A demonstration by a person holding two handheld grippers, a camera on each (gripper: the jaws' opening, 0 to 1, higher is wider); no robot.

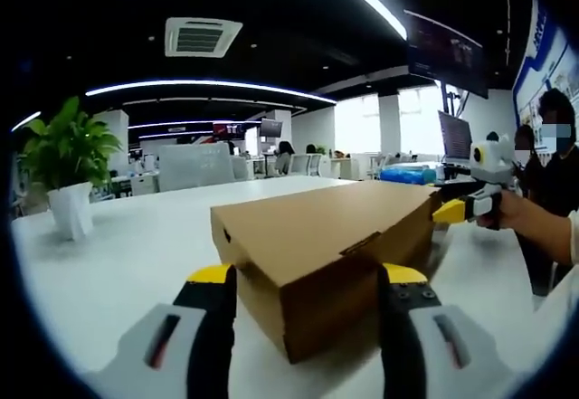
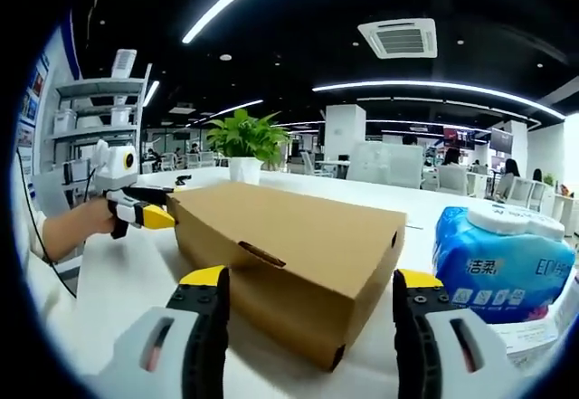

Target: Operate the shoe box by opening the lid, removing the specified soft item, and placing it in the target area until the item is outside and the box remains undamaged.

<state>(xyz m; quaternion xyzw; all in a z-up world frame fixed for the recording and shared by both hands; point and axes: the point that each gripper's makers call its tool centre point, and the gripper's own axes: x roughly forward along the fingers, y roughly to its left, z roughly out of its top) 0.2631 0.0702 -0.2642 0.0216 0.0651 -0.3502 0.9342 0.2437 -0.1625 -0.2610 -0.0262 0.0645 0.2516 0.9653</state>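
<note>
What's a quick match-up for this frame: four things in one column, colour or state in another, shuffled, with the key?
Things:
1. shoe box
2. potted plant
3. wipes pack
4. left gripper

Descriptions:
A. green leaves in a white pot
B. blue wrapper with a white round cap
C. plain brown cardboard, lid closed
D. open, jaws either side of a box corner

Pairs: 1-C, 2-A, 3-B, 4-D
</note>
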